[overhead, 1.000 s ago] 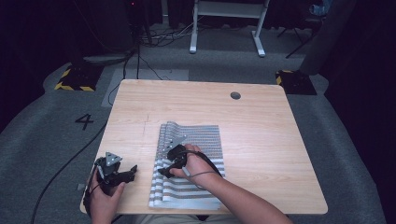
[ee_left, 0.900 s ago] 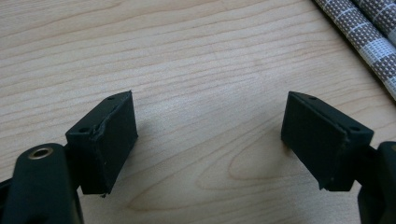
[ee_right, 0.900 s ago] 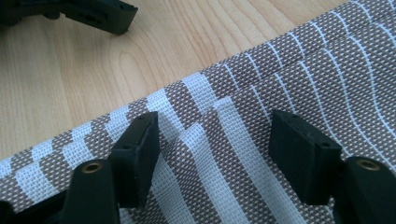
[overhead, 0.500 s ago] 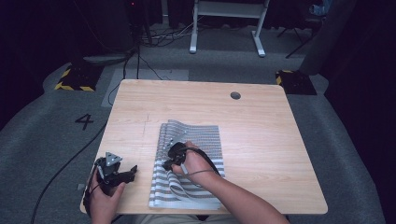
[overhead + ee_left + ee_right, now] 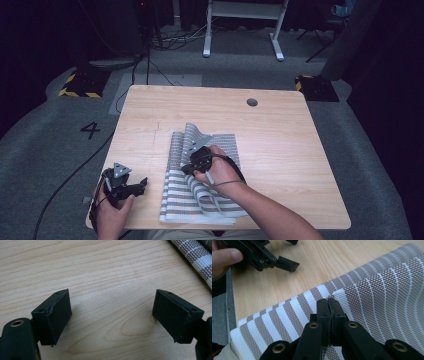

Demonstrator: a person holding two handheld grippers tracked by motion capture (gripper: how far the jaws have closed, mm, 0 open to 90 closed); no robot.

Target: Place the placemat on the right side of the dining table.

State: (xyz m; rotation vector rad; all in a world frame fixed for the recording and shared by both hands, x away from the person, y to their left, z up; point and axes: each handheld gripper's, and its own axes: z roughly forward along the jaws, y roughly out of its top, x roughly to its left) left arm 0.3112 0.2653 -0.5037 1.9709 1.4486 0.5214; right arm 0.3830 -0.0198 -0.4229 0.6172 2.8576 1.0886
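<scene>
Striped cloth [image 5: 200, 185] is lying on the wooden surface [image 5: 280, 150], near the person's edge and just left of middle. Woven fabric, coarse mesh-like texture; broad brown-and-white bands at the near end, fine white lines on brown at the far end. One layer is lifting off the cloth in a curved fold.

Right gripper [image 5: 192, 162] is sitting over the cloth's middle. Its fingers [image 5: 323, 312] are pressing together, pinching a cloth edge [image 5: 337, 293] between them.

Left gripper [image 5: 122, 185] is resting on bare wood to the left of the cloth, apart from it. Its fingers [image 5: 53, 315] are standing wide, gripping nothing; light wood grain is showing between them, a cloth corner [image 5: 197, 257] beyond.
</scene>
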